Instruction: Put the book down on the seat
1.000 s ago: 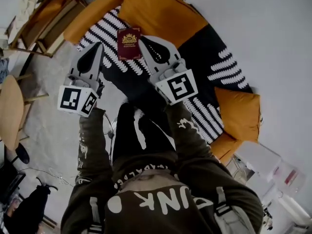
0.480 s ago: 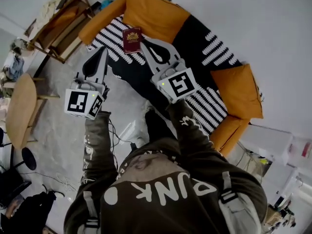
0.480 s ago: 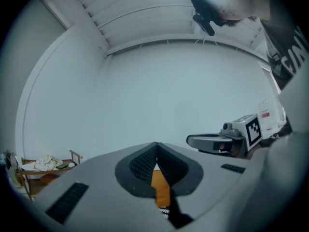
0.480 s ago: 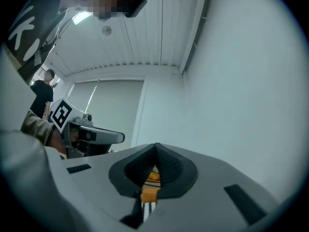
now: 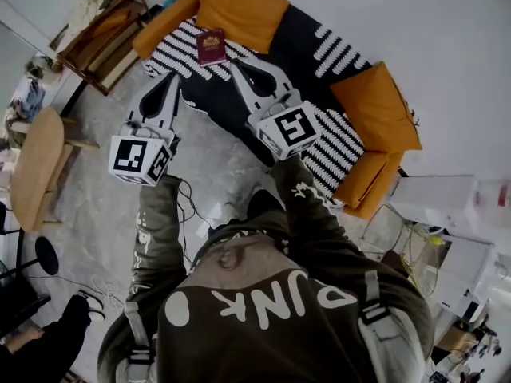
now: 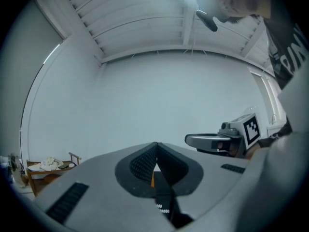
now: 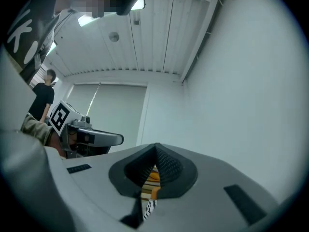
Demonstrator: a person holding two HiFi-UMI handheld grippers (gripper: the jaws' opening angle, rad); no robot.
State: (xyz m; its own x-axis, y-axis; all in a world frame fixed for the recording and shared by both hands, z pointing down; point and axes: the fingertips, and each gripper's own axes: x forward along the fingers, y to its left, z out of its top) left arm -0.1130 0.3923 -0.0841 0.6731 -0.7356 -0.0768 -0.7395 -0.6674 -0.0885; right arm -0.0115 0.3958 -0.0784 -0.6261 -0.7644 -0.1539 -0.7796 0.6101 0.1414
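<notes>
A dark red book (image 5: 211,46) with a gold emblem lies flat on the black-and-white striped sofa seat (image 5: 180,42), next to an orange cushion (image 5: 239,10). My right gripper (image 5: 237,65) hovers just below and right of the book, apart from it, jaws shut and empty. My left gripper (image 5: 170,76) hangs over the seat's front edge, also shut with nothing in it. In the left gripper view the jaws (image 6: 155,148) meet against a bare wall, with the right gripper (image 6: 227,138) alongside. In the right gripper view the jaws (image 7: 155,148) are closed too.
A wooden rack (image 5: 96,30) stands left of the sofa, and a round wooden table (image 5: 36,166) is further left. More orange cushions (image 5: 375,106) lie at the sofa's right end. White furniture (image 5: 447,214) is at the right. Cables (image 5: 196,206) trail on the floor.
Both grippers have drawn back from the book, which stays on the seat. The head view has pulled away, so the sofa looks smaller and further off.
</notes>
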